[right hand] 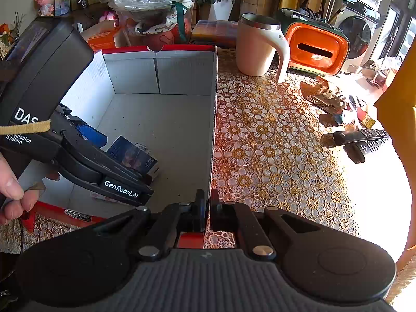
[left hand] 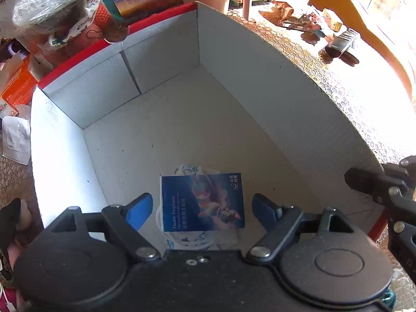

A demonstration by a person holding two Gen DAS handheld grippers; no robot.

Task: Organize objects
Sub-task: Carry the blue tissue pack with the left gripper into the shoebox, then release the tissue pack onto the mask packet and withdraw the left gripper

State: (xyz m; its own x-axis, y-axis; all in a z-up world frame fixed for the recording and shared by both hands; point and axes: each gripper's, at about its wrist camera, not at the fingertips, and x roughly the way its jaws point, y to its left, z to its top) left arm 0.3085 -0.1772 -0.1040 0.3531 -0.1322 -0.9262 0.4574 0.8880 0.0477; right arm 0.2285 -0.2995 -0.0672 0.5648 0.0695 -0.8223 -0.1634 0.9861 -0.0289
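Closest to me, my left gripper hangs inside the open cardboard box, pointing steeply down, its blue pads spread wide on either side of a small blue carton; neither pad touches it, so the jaws are released. The carton lies flat on the box floor near the near wall, on top of a white printed wrapper that peeks out above and below it. From the right wrist view I see my right gripper clenched on the box's right wall, one finger inside and one outside, pinching the cardboard edge at the near corner. In that view the left gripper reaches in from the left, with a hand on its handle. Beyond the carton the white box floor runs to the far wall with its red rim. Outside the box, on the floral lace tablecloth, two black remote controls lie to the right, well apart from the box. Farther back stand a cream mug with a steel rim, an orange case, and a plastic-wrapped bundle.
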